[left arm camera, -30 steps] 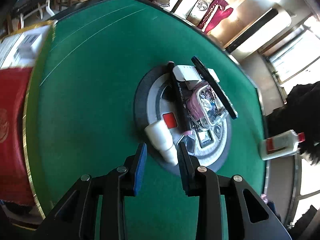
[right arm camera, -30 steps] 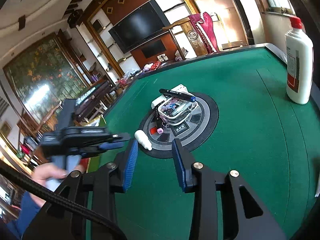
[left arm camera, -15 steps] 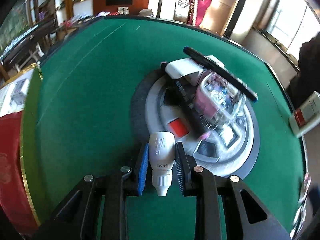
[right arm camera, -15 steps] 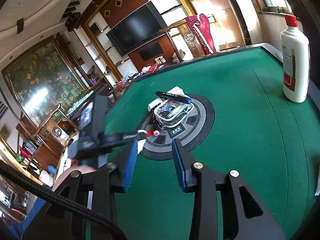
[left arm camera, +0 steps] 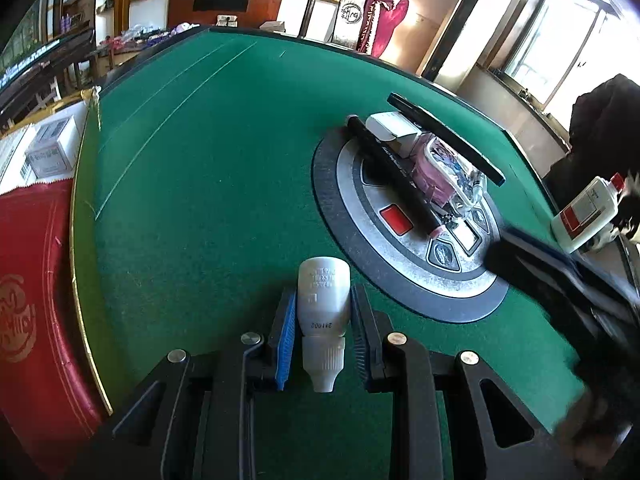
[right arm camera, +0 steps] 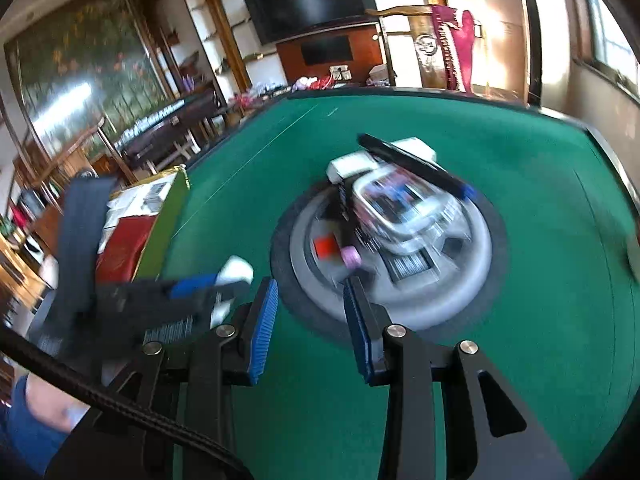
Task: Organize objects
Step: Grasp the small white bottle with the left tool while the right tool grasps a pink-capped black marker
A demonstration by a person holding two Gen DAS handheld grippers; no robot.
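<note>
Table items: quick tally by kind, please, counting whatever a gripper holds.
Bottles: 2, the small white dropper bottle and the large white bottle with a red cap
Marker pens: 2, one lying on the disc, one across the pouch
Clear pouches: 1
White boxes: 1
Total: 6

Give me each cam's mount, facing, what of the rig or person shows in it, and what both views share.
Left wrist: on the left gripper, angled down at the green table; its fingers clamp a small white bottle; the right gripper blurs in at right.
Right wrist: on the right gripper, jaws open and empty, facing the round centre console; left gripper, a hand and a blue sleeve at left.
Shared: table, console, clear pouch, black pens, white bottle.
</note>
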